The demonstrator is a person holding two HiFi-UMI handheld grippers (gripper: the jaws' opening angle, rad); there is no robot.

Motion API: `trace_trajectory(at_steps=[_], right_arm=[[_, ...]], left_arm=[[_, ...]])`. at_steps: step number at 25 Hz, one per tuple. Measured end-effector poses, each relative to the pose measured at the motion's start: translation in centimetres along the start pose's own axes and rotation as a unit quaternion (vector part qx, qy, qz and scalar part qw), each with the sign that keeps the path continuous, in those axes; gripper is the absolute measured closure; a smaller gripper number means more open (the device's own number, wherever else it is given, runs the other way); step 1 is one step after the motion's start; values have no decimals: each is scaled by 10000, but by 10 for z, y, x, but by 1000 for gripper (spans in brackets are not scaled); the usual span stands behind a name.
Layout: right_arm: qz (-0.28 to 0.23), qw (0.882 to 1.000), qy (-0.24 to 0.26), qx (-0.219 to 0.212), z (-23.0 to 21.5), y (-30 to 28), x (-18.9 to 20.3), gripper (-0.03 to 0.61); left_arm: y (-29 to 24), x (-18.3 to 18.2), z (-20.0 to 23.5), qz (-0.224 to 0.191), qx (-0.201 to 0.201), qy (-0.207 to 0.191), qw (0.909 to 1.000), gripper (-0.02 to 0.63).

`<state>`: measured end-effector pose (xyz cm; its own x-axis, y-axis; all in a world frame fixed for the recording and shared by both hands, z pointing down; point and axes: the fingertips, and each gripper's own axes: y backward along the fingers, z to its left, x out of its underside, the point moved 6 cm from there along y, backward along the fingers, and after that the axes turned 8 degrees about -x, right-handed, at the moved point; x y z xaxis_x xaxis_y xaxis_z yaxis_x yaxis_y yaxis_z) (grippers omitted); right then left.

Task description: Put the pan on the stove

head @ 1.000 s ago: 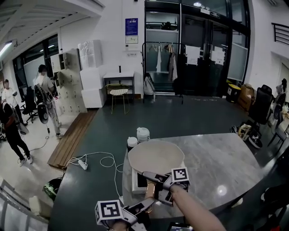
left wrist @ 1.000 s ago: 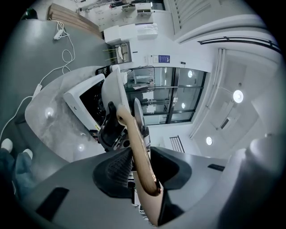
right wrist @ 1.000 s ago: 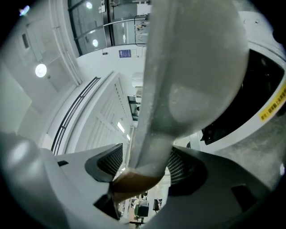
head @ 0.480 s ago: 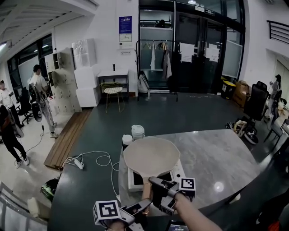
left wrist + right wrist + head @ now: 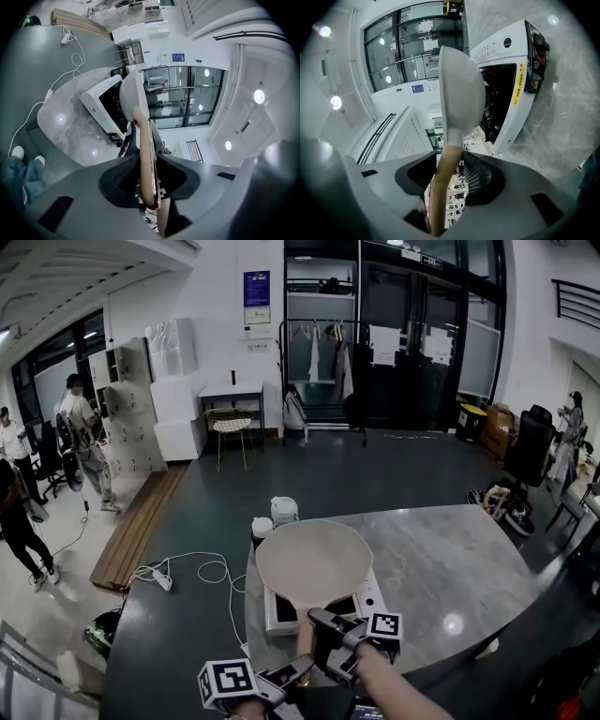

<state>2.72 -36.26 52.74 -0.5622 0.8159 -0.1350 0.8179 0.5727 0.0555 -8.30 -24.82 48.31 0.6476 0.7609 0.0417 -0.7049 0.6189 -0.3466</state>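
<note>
Newly changed, item one: right gripper [image 5: 322,643]. A second ago its jaws stood wide beside the wooden handle [image 5: 304,637]. They have just been closing, and the handle now sits between them with both pads against the wood.

Item two: left gripper [image 5: 300,673]. Jaws narrow, clamped on the near end of the same handle, behind the right gripper's hold. Its own view shows the wood pinched edge-on between the pads [image 5: 123,176].

Item three: pan [image 5: 314,561]. Pale, round and shallow, with the handle pointing toward the person. It lies over the white stove [image 5: 372,599] on the grey marble table [image 5: 450,568] and covers most of the black cooking surface, much as it did a second ago. Both gripper views show the bowl close above the stove. Whether its base already rests there cannot be told.

Meaning for the task: judged late stage. The pan is in position over the stove and now carries a two-handed hold, which suggests steadying for the last settling onto the surface. Release of both grips is not yet done.
</note>
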Motion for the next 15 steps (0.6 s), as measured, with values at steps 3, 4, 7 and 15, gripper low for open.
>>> trace_trajectory(at_steps=[3,4,7,15], right_arm=[[-35,9999,13,112,-5,-1,-1,393],[-29,9999,36,165,-7,-1,-1,394],[-12,9994,81,329,-12,0,-1,395],[-137,9992,126,367,-26,-3,-3,414]], left_arm=[[-2,-1,8,13,-101,23,9999,499],[-3,0,10,30,-149,29,9999,500],[-5,2,18,64,-270,65,9996,500],[-9,0,36,26,-479,65,9988,497]])
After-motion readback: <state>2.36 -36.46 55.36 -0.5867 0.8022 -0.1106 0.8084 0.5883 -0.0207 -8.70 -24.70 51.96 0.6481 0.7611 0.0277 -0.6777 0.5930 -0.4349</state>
